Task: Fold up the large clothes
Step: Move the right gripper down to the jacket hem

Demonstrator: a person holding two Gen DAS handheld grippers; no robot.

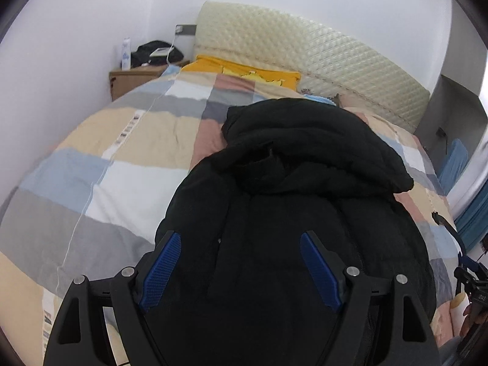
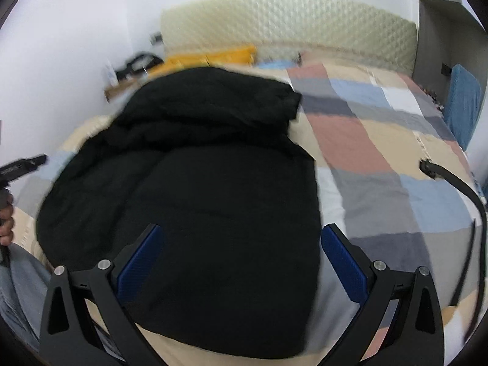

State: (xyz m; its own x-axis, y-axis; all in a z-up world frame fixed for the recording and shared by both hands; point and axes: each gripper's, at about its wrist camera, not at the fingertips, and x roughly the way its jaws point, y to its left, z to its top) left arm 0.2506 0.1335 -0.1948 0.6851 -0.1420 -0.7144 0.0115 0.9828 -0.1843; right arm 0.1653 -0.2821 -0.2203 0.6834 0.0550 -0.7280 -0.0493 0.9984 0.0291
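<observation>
A bedroom with white walls: a bed (image 1: pixel 128 140) covered in a patchwork quilt of beige, blue, grey and pink blocks, backed by a cream quilted headboard (image 1: pixel 320 58), with a yellow pillow (image 1: pixel 244 71) at its head and a wooden nightstand (image 1: pixel 131 80) in the corner. A black padded jacket (image 1: pixel 289 183) lies spread across the quilt, its upper part bunched in thick folds toward the headboard, its lower body stretching back under both tools. The left tool (image 1: pixel 241 270) hangs over the jacket's near end with its blue-padded fingers (image 1: pixel 160 271) standing wide apart, nothing caught between them. In the right wrist view, which is blurred, the right tool (image 2: pixel 241 267) is likewise spread wide above the jacket (image 2: pixel 189 189), gripping nothing; its right finger sits near the garment's edge, where the quilt shows. A person's hand (image 2: pixel 6 225) on the other tool's handle appears at that view's left border, and a black cable (image 2: pixel 457 189) arcs over the bed at its right.
</observation>
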